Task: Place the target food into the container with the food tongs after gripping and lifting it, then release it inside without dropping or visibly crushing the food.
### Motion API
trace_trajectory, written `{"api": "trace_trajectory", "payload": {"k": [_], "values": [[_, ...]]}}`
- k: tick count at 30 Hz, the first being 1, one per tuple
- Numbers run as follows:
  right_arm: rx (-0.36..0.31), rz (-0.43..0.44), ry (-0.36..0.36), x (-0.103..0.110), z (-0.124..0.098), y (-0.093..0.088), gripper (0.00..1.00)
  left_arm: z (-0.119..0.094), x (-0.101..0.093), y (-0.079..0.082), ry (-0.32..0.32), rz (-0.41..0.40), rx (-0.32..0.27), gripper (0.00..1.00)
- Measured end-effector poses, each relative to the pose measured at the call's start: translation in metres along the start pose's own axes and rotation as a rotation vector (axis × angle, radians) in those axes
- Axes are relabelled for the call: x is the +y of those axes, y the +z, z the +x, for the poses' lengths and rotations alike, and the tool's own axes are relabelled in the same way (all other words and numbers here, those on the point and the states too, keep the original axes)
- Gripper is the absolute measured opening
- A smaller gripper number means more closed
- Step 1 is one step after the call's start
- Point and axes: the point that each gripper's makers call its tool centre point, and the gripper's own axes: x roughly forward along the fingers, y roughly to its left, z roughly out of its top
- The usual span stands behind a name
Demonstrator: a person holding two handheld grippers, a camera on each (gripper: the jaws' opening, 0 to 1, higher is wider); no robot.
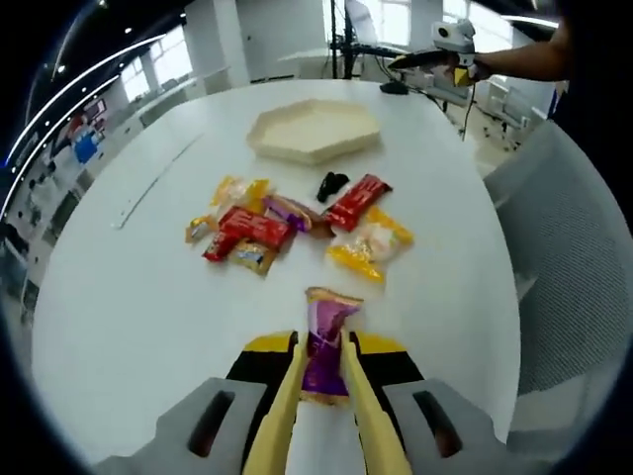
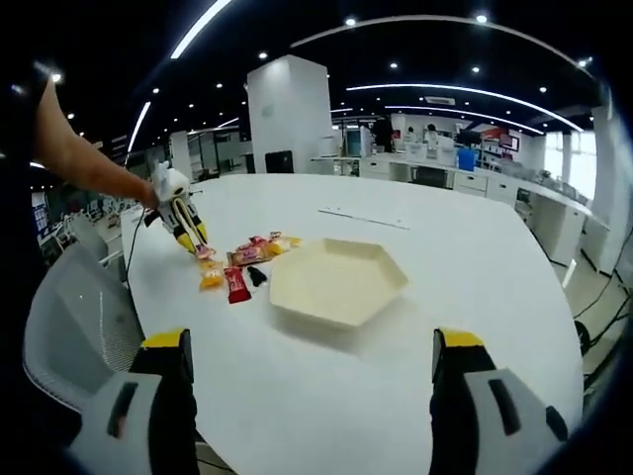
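Your left gripper (image 1: 322,381) holds yellow food tongs (image 1: 326,416) closed on a purple snack packet (image 1: 326,346), its long axis running straight ahead along the fingers, still low over the white surface (image 1: 119,297). The hexagonal tray (image 1: 315,129) lies beyond the snack pile (image 1: 297,226); lift clear over it. Your right gripper (image 2: 312,396) hangs wide open, empty, nearer the tray (image 2: 336,282).
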Motion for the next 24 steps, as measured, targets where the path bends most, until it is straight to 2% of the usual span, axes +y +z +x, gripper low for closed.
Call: {"api": "trace_trajectory", "payload": {"k": [2,4,9,13,15,16,24], "values": [[0.000,0.003,0.001,-0.001,0.001,0.000,0.99,-0.004,-0.001,0.002,-0.016,-0.046,-0.012,0.17],[-0.004,0.004,-0.001,-0.002,0.001,0.002,0.99,-0.008,0.002,0.003,-0.012,-0.056,-0.007,0.17],[-0.005,0.002,-0.002,-0.003,0.002,0.003,0.99,-0.017,0.005,0.012,-0.013,-0.039,0.002,0.17],[-0.003,0.001,0.005,-0.002,0.002,0.002,0.99,-0.026,0.013,0.027,-0.005,-0.014,0.013,0.17],[-0.003,0.002,0.002,-0.003,0.003,0.002,0.99,-0.030,0.018,0.032,-0.001,0.005,0.047,0.17],[-0.004,0.003,0.002,-0.003,0.003,0.002,0.99,-0.032,0.020,0.030,-0.005,0.022,0.082,0.17],[-0.009,0.002,0.008,-0.002,0.004,0.001,0.99,-0.040,0.022,0.057,-0.024,0.028,0.092,0.17]]}}
